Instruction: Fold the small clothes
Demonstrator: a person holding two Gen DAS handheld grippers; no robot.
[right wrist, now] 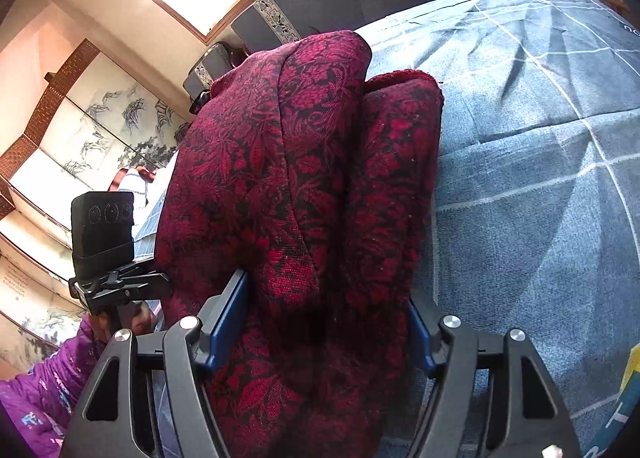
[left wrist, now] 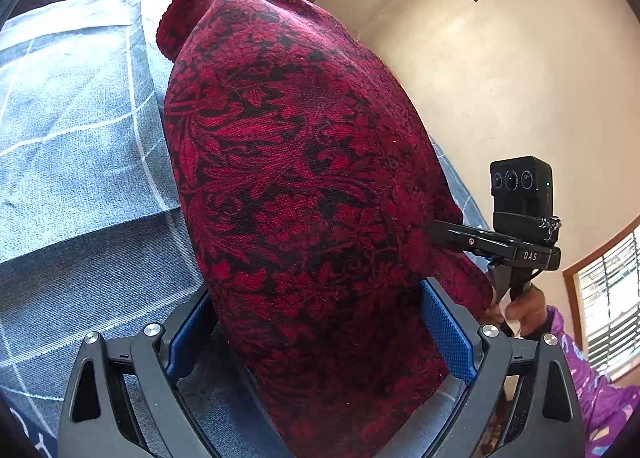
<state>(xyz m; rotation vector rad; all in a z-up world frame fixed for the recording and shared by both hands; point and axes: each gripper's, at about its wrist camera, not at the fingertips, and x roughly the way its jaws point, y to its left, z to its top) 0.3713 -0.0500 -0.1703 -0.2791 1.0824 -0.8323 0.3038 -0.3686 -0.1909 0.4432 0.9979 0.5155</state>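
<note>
Both tongs w/ red floral cloth between the jaws, over the bed.

Nearest, bottom centre of each wrist view: left tongs (left wrist: 320, 342) and right tongs (right wrist: 326, 322) stood wide, blue pads (left wrist: 450, 334) either side of the red garment (left wrist: 304, 177); can't tell if pads pressed it or just flanked it. Garment ran straight ahead from both tongs toward frame top, long axis along the fingers, bunched in two folds in right view, roughly equally near each hand. Beyond, blue checked bedsheet (left wrist: 80, 129) lay under it.
</note>
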